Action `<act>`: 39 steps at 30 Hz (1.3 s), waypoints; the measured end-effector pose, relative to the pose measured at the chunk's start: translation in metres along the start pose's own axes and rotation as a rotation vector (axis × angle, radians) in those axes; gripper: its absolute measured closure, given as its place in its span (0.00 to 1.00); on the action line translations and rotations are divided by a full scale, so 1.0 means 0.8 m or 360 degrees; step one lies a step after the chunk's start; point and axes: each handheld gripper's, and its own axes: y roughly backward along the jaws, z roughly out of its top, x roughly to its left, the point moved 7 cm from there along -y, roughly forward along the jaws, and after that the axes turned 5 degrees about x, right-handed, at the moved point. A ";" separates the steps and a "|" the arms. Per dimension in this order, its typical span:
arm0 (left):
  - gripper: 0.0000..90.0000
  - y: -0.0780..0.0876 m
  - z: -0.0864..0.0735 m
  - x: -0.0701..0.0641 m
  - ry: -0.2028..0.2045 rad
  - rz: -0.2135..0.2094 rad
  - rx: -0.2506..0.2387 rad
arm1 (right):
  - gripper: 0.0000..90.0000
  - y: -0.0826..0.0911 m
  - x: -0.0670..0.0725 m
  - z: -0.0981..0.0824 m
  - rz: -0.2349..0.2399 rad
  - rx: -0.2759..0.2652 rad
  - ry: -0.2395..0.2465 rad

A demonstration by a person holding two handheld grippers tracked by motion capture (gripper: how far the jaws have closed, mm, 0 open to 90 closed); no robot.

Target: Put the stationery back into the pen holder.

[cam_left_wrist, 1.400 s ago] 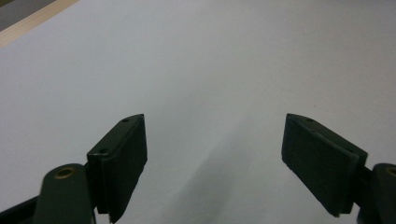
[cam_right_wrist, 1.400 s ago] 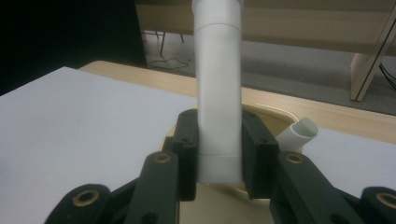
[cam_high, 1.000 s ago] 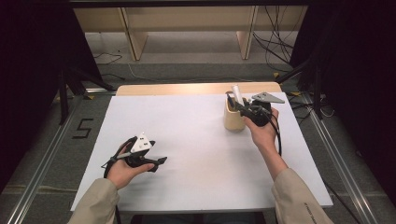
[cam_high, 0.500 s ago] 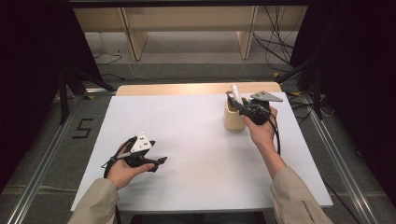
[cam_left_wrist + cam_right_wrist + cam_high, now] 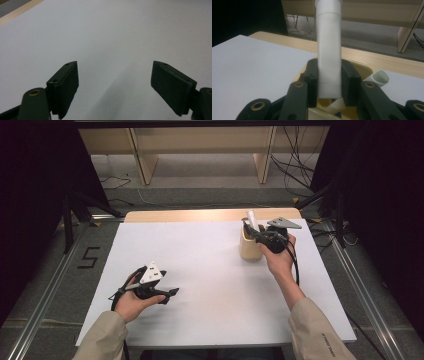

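So the white table point(image 5: 210, 270) is sitting mostly bare while the right gripper point(image 5: 329, 82) is clamping a white tube point(image 5: 329, 45) upright over the beige cup point(image 5: 250, 249), so I'd guess it's going in or coming out. The right gripper view is also showing another tube point(image 5: 379, 77) inside. The left gripper point(image 5: 115, 82) is idling, jaws wide apart.

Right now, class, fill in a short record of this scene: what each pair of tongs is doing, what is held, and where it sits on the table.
Right tongs: shut on the white tube, upright over the container
Container: beige cup, far right of the white table; another white tube leans inside
Left tongs: open, nothing between them, over bare table near the front left
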 end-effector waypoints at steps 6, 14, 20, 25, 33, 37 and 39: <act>0.25 0.000 0.000 0.000 -0.0003 0.0000 0.0002 | 0.79 -0.003 0.000 -0.001 0.0001 0.0008 0.0001; 0.25 0.000 0.000 0.000 0.0001 0.0000 0.0003 | 0.79 -0.007 0.000 -0.003 -0.0002 0.0021 0.0001; 0.25 -0.001 0.000 -0.001 0.0002 -0.0003 0.0002 | 0.79 -0.008 0.001 -0.004 0.0000 0.0024 0.0000; 0.25 -0.001 0.000 -0.001 0.0001 -0.0005 0.0004 | 0.79 -0.011 0.000 -0.006 0.0000 0.0037 0.0005; 0.25 -0.001 0.000 -0.001 0.0000 -0.0006 0.0005 | 0.79 -0.013 0.002 -0.006 0.0000 0.0039 0.0008; 0.25 -0.001 0.000 -0.001 0.0000 -0.0005 0.0002 | 0.79 -0.013 0.001 -0.008 -0.0003 0.0042 0.0011; 0.25 -0.001 0.000 -0.001 0.0001 -0.0007 0.0003 | 0.76 -0.014 0.001 -0.008 0.0001 0.0048 0.0021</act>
